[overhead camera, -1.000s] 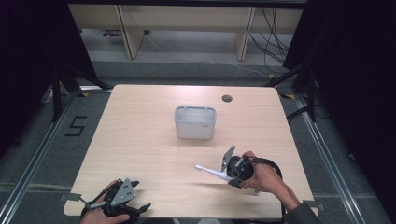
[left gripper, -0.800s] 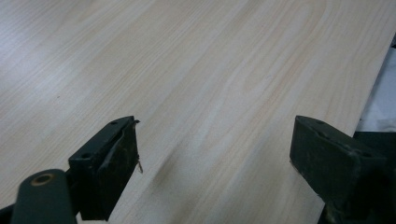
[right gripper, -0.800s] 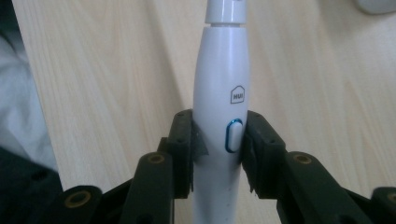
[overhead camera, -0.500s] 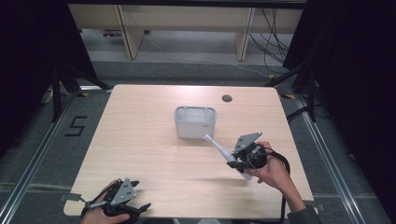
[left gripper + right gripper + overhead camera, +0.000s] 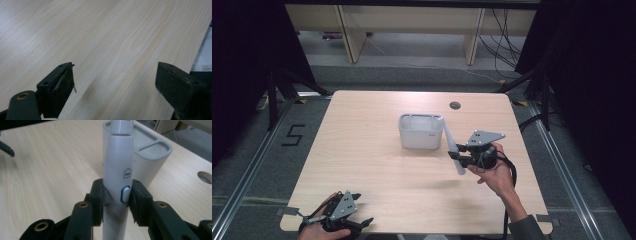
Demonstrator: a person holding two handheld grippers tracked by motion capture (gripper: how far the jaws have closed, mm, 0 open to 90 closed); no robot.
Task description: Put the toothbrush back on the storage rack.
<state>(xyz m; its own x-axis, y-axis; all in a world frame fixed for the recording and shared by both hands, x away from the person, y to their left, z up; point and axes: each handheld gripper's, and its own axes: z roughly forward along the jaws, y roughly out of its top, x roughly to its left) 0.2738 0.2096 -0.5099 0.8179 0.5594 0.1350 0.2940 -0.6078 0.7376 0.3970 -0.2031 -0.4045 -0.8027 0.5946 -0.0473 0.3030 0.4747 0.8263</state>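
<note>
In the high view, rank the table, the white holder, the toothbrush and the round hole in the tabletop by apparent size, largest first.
1. Table
2. White holder
3. Toothbrush, held in the right claw: longer than the holder is wide but far slimmer, so this ranking is close
4. Round hole

We see light wood surface (image 5: 377,165), round hole (image 5: 455,105) near far edge, grey floor with "5" mark (image 5: 293,135), cables (image 5: 507,30), wooden shelf legs (image 5: 347,30).

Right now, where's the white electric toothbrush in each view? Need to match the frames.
High view: toothbrush right of centre, shut in the right gripper, tip leaning toward the white holder.
Left gripper view: not in it; bare table.
Right gripper view: upright at centre, clamped at its button.
Shared landmark: the holder, just behind the toothbrush.
</note>
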